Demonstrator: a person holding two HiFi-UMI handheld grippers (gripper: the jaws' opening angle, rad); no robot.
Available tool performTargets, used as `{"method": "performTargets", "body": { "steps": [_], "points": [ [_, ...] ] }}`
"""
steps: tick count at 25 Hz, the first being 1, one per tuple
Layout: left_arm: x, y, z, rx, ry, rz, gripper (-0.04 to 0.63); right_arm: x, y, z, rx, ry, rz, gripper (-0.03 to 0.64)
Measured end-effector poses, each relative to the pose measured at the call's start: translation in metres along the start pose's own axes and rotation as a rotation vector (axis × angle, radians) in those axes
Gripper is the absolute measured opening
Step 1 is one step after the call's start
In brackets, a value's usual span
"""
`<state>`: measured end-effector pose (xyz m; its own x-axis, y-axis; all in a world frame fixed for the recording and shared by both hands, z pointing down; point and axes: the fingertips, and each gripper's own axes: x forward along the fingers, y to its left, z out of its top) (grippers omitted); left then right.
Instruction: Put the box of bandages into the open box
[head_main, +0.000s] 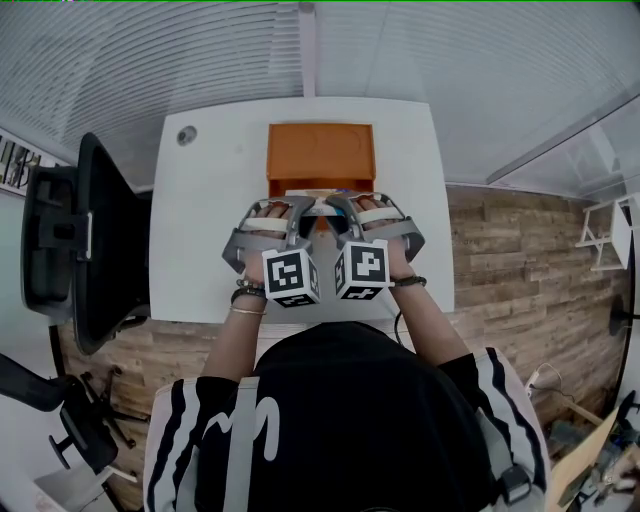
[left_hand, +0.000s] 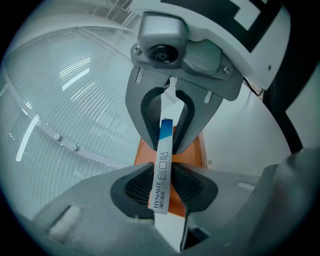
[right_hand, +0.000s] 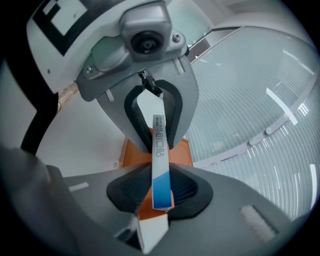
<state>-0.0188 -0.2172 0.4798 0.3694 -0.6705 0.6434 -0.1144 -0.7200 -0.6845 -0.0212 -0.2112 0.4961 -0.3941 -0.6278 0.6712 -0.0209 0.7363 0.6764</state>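
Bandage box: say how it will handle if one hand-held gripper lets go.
Probably light and stiff: the thin bandage box bridges the left hand-held gripper and right hand-held gripper without sagging. Gripped at one end only, it might pivot; its faces look smooth.

Bandage box (left_hand: 163, 167) between left tool (head_main: 303, 211) and right tool (head_main: 337, 211), before open box (head_main: 320, 150)

Left claw (head_main: 303, 212) and right claw (head_main: 338, 212) side by side, tilted downward, each clamped on the bandage box (left_hand: 164, 165)

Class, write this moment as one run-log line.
left hand-held gripper, right hand-held gripper: shut on bandage box | orange open box: ahead on table
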Motion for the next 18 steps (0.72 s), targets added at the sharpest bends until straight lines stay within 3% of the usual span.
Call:
{"method": "performTargets", "body": {
  "steps": [18],
  "points": [
    [0.021,-0.016,-0.011,-0.029,0.01,-0.044,0.112,0.022,0.019,-0.009,0.01,0.022,0.054,0.097]
  ]
}}
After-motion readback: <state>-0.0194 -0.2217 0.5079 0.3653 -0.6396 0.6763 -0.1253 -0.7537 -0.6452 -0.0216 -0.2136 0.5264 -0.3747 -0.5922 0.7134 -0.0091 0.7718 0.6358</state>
